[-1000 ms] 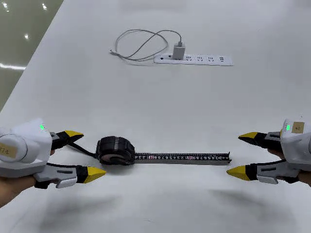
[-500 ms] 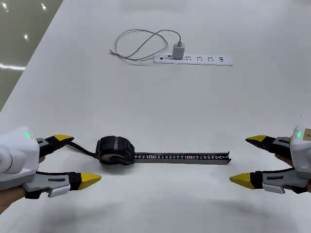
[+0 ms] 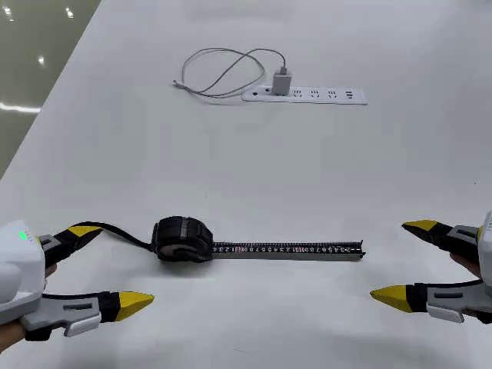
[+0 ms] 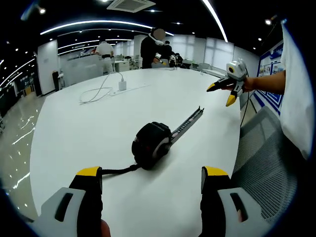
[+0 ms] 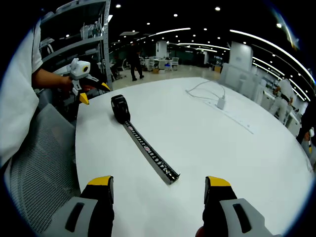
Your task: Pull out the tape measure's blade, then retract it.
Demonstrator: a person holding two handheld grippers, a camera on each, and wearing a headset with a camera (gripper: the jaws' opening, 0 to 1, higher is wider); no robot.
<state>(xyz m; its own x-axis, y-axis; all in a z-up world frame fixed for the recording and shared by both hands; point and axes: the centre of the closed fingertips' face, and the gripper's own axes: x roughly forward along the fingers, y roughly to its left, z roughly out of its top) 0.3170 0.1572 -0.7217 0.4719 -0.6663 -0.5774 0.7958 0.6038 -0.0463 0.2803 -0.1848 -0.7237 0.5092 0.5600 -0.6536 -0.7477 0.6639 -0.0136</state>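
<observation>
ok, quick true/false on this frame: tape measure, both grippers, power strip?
1. The blade is pulled out of the case and lies on the table. True.
2. The right gripper is shut on the blade's tip. False: it is open and apart from the tip.
3. The left gripper is open, apart from the case. True.
4. The case sits on the power strip. False: it lies on bare table, nearer the person than the strip.
5. A charger is plugged into the power strip. True.
</observation>
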